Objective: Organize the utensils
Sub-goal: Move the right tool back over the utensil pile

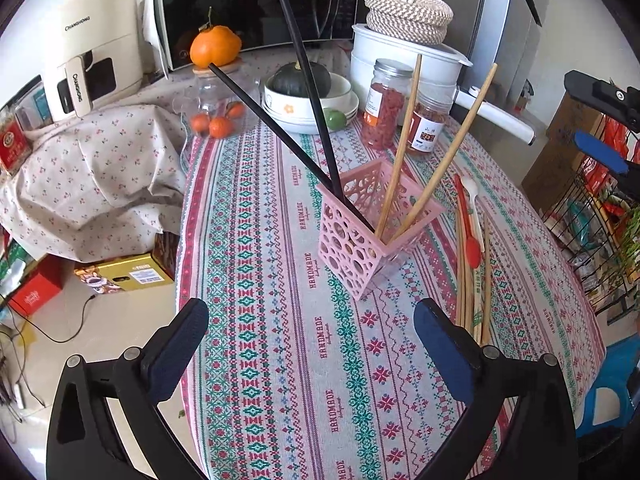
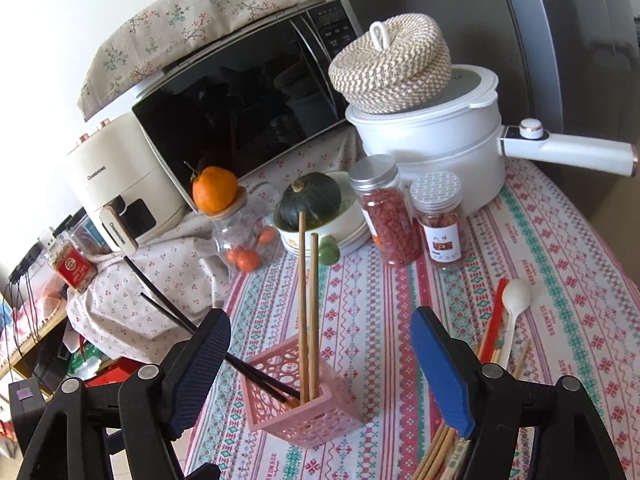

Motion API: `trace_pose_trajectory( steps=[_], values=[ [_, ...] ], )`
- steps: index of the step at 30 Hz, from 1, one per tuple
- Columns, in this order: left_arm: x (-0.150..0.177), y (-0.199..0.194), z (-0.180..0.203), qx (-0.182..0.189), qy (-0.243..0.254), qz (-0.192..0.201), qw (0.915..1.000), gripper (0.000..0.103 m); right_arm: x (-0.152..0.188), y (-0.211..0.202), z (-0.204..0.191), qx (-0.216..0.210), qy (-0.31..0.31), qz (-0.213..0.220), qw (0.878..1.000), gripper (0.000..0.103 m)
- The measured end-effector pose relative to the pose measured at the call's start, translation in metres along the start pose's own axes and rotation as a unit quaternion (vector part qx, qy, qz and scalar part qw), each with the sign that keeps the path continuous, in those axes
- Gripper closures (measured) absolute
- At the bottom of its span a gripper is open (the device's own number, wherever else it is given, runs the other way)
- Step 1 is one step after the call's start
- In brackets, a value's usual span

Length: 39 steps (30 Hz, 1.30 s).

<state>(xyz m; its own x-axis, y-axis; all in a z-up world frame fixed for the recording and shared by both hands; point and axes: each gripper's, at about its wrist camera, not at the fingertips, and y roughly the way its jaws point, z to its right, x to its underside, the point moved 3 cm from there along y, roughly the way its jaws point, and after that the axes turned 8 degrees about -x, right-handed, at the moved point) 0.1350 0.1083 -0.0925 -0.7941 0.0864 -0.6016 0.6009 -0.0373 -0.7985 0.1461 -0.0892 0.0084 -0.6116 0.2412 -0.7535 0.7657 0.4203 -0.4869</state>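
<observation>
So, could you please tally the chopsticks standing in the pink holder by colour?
Black chopsticks: 2
Wooden chopsticks: 2
Total in the pink holder: 4

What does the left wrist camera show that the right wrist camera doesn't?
Only the left wrist view shows the wire rack of packets beside the table, the yellow box on the floor and the right gripper. Only the right wrist view shows the pot's handle tip and the cloth over the microwave. Both show the pink basket holding chopsticks, and the red spoon.
</observation>
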Motion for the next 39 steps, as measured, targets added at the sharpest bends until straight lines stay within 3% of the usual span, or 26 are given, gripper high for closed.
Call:
trace_pose_trajectory(
  steps=[9, 15, 17, 19, 22, 28, 39],
  values=[
    [0.008, 0.001, 0.018, 0.016, 0.012, -0.005, 0.9998, 0.0, 0.003, -0.028, 0.026, 0.049, -0.03, 0.005, 0.998, 0.009],
    [0.014, 0.006, 0.035, 0.022, 0.022, -0.011, 0.9994, 0.0, 0.017, -0.027, 0.057, 0.085, -0.031, -0.037, 0.995, 0.008],
    [0.016, 0.007, 0.039, 0.023, 0.026, 0.01, 0.9994, 0.0, 0.024, -0.024, 0.068, 0.096, -0.029, -0.054, 0.993, 0.008],
    [0.018, 0.003, 0.044, 0.021, 0.034, 0.059, 0.9975, 0.0, 0.03, -0.018, 0.079, 0.112, -0.028, -0.074, 0.99, 0.008],
    [0.024, 0.004, 0.057, 0.004, 0.072, 0.094, 0.993, 0.0, 0.044, -0.006, 0.099, 0.152, -0.018, -0.115, 0.982, 0.008],
    [0.042, 0.03, 0.078, 0.008, 0.121, 0.044, 0.9917, 0.0, 0.072, 0.021, 0.137, 0.189, 0.024, -0.196, 0.962, 0.008],
    [0.048, 0.036, 0.09, 0.019, 0.127, 0.024, 0.9914, 0.0, 0.089, 0.061, 0.164, 0.226, 0.035, -0.243, 0.943, 0.008]
  ],
)
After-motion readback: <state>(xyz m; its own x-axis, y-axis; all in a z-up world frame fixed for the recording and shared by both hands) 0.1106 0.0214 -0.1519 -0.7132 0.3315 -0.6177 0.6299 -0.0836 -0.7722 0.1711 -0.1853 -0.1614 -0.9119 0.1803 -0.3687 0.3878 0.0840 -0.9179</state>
